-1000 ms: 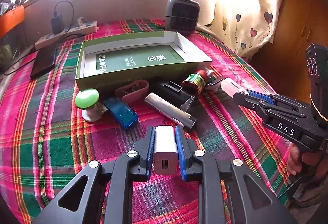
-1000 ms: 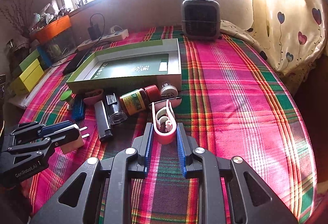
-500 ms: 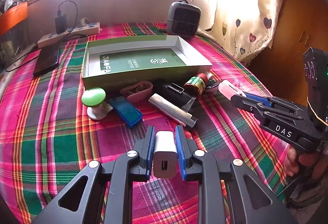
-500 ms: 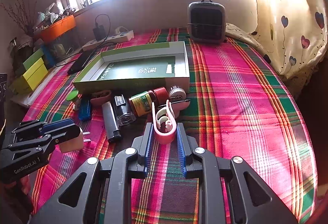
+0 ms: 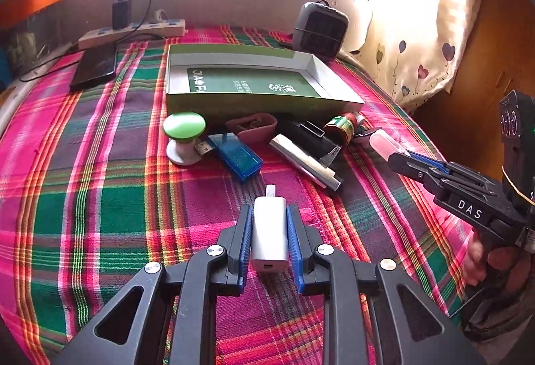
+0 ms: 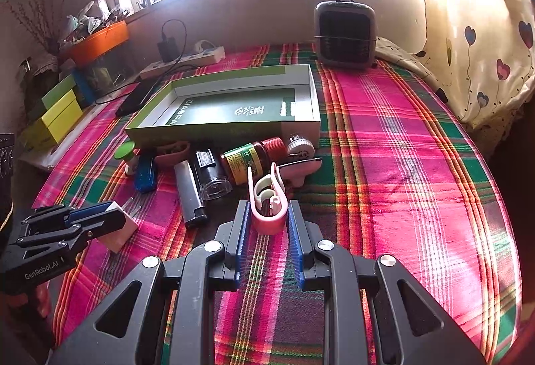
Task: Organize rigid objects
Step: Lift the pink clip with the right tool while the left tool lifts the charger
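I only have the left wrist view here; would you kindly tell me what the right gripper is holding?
Observer: The right gripper is shut on a pink U-shaped plastic clip with a white inner latch, its open end pointing towards the green cardboard box.
Operator: Thank you. Is anything tucked by that box's near right corner?
Observer: Yes, a small round object with a white ribbed cap lies there, beside the red-capped brown bottle.
Operator: Anything else out of my frame?
Observer: Stacked yellow-green boxes sit off the table's far left side.
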A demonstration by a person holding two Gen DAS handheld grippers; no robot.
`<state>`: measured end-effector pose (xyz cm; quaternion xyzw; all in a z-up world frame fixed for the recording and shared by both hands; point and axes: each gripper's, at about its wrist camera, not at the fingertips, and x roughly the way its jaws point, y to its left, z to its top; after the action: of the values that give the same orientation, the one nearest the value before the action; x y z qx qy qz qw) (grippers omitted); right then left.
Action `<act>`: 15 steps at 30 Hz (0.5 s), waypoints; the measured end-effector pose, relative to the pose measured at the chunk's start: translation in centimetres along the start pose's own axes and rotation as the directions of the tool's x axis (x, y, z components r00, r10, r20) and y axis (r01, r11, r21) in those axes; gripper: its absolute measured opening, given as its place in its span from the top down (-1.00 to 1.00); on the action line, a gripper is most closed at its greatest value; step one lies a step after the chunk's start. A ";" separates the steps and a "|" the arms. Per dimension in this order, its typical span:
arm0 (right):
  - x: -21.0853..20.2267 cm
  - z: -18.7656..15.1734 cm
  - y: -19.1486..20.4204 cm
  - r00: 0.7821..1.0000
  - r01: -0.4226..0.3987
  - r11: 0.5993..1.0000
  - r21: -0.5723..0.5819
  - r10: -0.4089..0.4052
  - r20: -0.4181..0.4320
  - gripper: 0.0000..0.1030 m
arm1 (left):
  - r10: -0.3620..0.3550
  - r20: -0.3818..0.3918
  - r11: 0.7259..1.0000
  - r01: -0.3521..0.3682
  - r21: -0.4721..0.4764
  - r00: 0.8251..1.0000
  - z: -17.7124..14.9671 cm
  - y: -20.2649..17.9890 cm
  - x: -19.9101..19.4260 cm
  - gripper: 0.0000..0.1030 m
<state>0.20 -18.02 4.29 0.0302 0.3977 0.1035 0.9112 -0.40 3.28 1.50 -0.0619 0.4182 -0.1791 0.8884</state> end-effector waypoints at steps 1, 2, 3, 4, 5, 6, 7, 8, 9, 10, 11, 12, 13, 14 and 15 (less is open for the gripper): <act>0.0 0.0 0.0 1.000 0.000 1.000 -0.001 0.000 -0.001 0.56 | -0.004 0.008 1.000 0.004 -0.024 1.000 -0.1 0.5 -0.1 0.62; 0.0 0.0 0.0 1.000 -0.001 1.000 -0.002 0.001 -0.001 0.56 | -0.008 0.016 0.999 0.009 -0.051 1.000 -0.2 1.0 -0.2 0.62; 0.0 0.0 0.1 1.000 -0.001 1.000 -0.004 0.001 -0.001 0.56 | -0.015 0.022 0.997 0.016 -0.072 1.000 -0.2 1.5 -0.3 0.62; 0.0 0.0 0.1 1.000 -0.001 1.000 -0.005 0.001 0.000 0.56 | -0.016 0.031 0.996 0.019 -0.092 0.999 -0.3 2.0 -0.4 0.62; 0.1 0.0 0.2 1.000 -0.001 1.000 -0.007 0.001 -0.001 0.56 | -0.014 0.036 0.994 0.018 -0.106 0.999 -0.3 2.3 -0.6 0.61; 0.1 0.0 0.2 1.000 -0.001 1.000 -0.008 0.001 -0.002 0.56 | -0.014 0.037 0.993 0.019 -0.112 0.999 -0.3 2.6 -0.6 0.61; 0.1 0.0 0.3 1.000 -0.002 1.000 -0.009 0.002 -0.004 0.56 | -0.021 0.040 0.993 0.026 -0.119 0.999 -0.3 2.9 -0.7 0.61; 0.2 0.0 0.3 1.000 -0.002 1.000 -0.009 0.002 -0.005 0.56 | -0.022 0.046 0.991 0.027 -0.132 0.999 -0.4 3.2 -0.8 0.59; 0.2 0.0 0.3 1.000 -0.003 1.000 -0.009 0.003 -0.005 0.56 | -0.019 0.053 0.988 0.027 -0.153 0.998 -0.4 3.7 -0.9 0.55; 0.2 -0.1 0.4 1.000 -0.003 1.000 -0.008 0.003 -0.004 0.56 | -0.017 0.056 0.983 0.027 -0.181 0.998 -0.5 4.3 -0.9 0.53; 0.2 -0.1 0.4 1.000 -0.001 1.000 -0.009 0.001 -0.004 0.57 | -0.014 0.055 0.978 0.025 -0.206 0.998 -0.5 4.9 -0.9 0.51; 0.2 -0.1 0.4 1.000 -0.001 1.000 -0.008 0.001 -0.005 0.57 | -0.014 0.055 0.976 0.026 -0.218 0.998 -0.5 5.3 -0.9 0.46; 0.2 0.0 0.4 1.000 -0.001 1.000 -0.008 0.001 -0.006 0.56 | -0.014 0.055 0.975 0.025 -0.221 0.998 -0.5 5.5 -1.0 0.45; 0.3 -0.1 0.4 1.000 -0.001 1.000 -0.008 0.001 -0.007 0.56 | -0.011 0.054 0.976 0.023 -0.218 0.998 -0.5 5.5 -1.0 0.44; 0.3 -0.1 0.5 1.000 0.000 1.000 -0.009 0.000 -0.007 0.56 | -0.007 0.051 0.977 0.017 -0.211 0.999 -0.4 5.4 -1.0 0.39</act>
<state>0.28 -17.50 4.10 0.0259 0.4006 0.1056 0.9098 0.18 8.70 0.51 -0.1631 0.4122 -0.1374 0.8858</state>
